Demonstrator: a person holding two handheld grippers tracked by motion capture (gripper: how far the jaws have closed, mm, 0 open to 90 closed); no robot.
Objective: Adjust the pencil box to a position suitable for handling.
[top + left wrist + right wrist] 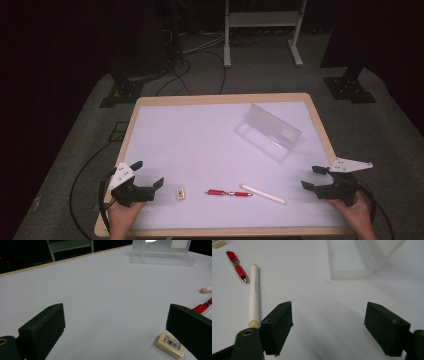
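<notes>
White laminate edged in pale wood covers the worktop (200,130), where two hand-held grippers rest at the lower corners of the high view with their fingers spread and nothing between them. The left gripper (149,174) sits at the lower left of the frame, gripped by a hand (122,212) that enters from the bottom edge; the right gripper (314,178) sits at the lower right, held by the other hand (357,212).

Between them, low in the frame, three small items lie in a loose row on the bare surface. A cream eraser (180,193) with a barcode label lies just right of the left gripper; in the left gripper view it appears at the lower right (170,345), close beside one finger (190,327) and apart from the other. A red pen (229,192) lies near the bottom centre, and a white pencil-like stick (263,194) slants just to its right, nearest the right gripper. In the right gripper view the stick (254,293) runs up the left side of the frame beside one finger (278,325), with the red pen (237,266) at the upper left.

A clear plastic case (267,131) stands open in the upper right of the worktop, its lid raised, well apart from both grippers.
</notes>
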